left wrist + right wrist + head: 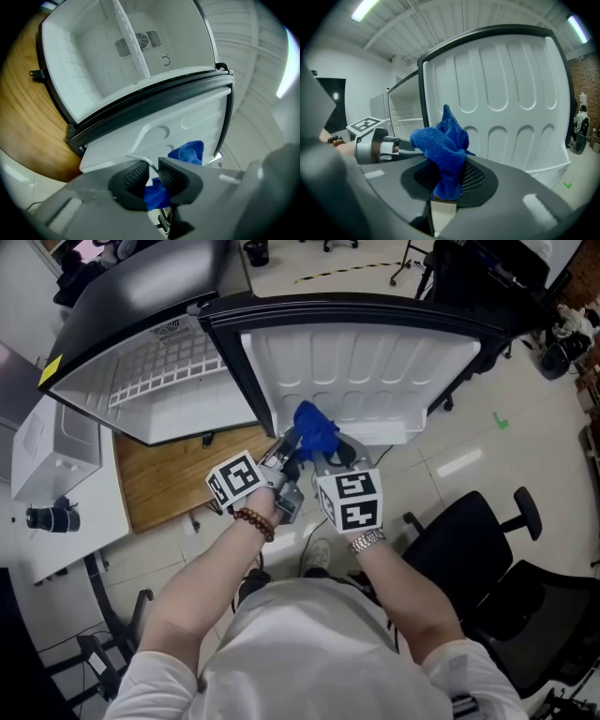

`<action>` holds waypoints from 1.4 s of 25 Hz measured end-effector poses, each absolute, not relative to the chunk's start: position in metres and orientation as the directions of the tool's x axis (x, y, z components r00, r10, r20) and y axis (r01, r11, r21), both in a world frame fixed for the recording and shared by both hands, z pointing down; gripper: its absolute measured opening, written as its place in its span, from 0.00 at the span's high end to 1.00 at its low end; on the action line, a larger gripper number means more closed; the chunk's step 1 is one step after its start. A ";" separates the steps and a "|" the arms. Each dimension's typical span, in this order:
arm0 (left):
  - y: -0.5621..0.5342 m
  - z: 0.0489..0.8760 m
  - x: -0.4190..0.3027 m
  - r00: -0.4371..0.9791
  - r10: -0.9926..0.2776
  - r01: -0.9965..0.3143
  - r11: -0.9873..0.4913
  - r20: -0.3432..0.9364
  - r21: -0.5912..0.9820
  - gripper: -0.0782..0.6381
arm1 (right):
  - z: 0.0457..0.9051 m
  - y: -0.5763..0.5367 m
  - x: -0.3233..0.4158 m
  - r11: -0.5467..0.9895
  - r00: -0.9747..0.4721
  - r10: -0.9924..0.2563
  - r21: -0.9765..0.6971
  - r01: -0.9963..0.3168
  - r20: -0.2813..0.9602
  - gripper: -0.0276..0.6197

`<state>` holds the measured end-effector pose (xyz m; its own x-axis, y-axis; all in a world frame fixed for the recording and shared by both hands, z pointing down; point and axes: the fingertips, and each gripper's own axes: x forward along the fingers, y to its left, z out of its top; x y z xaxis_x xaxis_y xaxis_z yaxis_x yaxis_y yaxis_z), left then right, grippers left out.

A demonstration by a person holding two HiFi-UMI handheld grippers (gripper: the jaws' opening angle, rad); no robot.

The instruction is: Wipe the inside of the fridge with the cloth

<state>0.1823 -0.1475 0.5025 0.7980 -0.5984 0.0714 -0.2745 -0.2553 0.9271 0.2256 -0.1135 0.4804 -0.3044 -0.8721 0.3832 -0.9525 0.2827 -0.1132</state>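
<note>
The small black fridge (178, 381) stands open on a wooden board, its white interior (117, 56) holding a wire shelf (169, 367). Its door (375, 371) swings out to the right, showing the ribbed white liner (511, 93). A blue cloth (314, 427) is bunched just in front of the door's lower edge. My right gripper (443, 176) is shut on the cloth (443, 140), which stands up out of the jaws. My left gripper (150, 174) comes in from the left, its jaws nearly together on a fold of the cloth (154, 194). Both grippers meet below the door (309, 454).
The wooden board (159, 479) reaches out under the fridge toward me. A black office chair (487, 540) stands at the lower right. A white table (84, 512) with a white box (42, 442) and a black lens (52, 518) is at the left.
</note>
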 end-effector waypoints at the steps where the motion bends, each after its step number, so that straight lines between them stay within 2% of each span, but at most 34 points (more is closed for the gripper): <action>1: -0.148 0.502 0.182 0.797 -0.599 -0.275 -0.255 0.072 0.927 0.81 | 0.481 -0.112 0.231 0.274 -0.295 -0.875 -0.110 -0.955 0.383 0.82; 25: -0.145 0.503 0.184 0.793 -0.603 -0.279 -0.241 0.081 0.930 0.81 | 0.491 -0.082 0.423 -0.035 0.016 -0.911 -0.037 -0.999 0.412 0.82; 35: -0.143 0.504 0.184 0.788 -0.609 -0.285 -0.238 0.086 0.929 0.81 | 0.493 -0.075 0.462 -0.097 0.073 -0.904 -0.037 -0.995 0.421 0.82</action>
